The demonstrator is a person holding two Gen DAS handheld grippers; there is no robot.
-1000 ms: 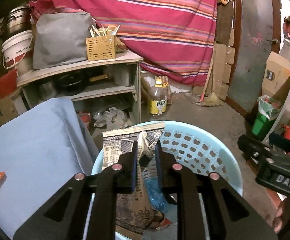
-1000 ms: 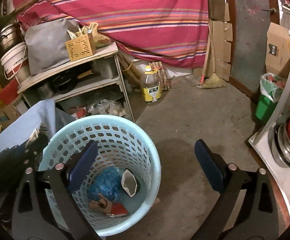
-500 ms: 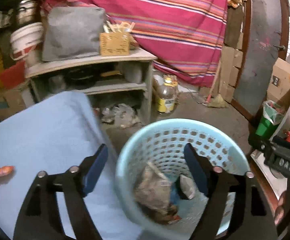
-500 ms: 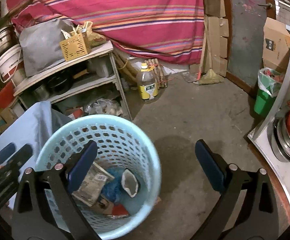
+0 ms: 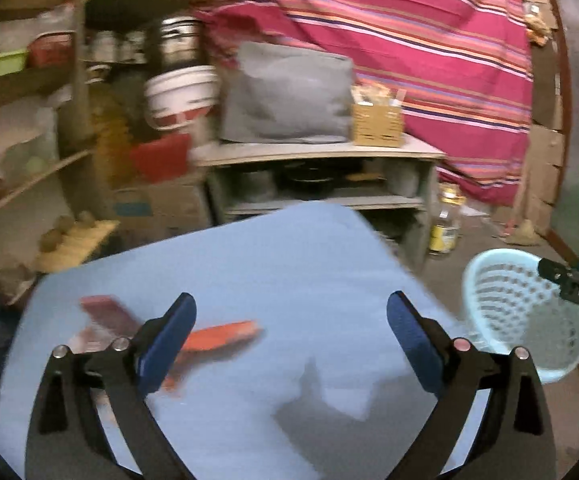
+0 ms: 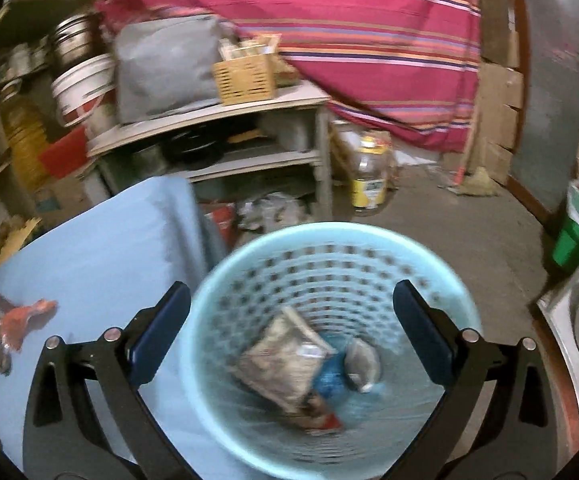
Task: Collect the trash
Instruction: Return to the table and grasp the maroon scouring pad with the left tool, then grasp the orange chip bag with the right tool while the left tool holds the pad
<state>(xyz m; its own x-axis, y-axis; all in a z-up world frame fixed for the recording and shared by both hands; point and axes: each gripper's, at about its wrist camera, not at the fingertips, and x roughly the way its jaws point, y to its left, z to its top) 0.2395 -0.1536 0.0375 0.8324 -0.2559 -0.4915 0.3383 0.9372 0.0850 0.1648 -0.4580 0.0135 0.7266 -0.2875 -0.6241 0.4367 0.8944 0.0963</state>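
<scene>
L gripper (image 5: 291, 334) jaws just opened wide, nothing btwn them, over blue table (image 5: 249, 264). Orange wrapper (image 5: 221, 334) + dark red wrapper (image 5: 105, 314) lie on table, blurred. R gripper (image 6: 291, 330) spread apart, empty, above light-blue basket (image 6: 225, 280) w/ printed packet (image 6: 285, 360) inside.

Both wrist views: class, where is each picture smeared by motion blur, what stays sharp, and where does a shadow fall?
Left wrist view: the shelves and orange wrapper smear sideways, the left tongs stay sharp, and a grey shadow lies on the blue tabletop. Right wrist view: the blue basket and its trash blur, the right tongs stay crisp; straight edges bow toward the rim.
</scene>
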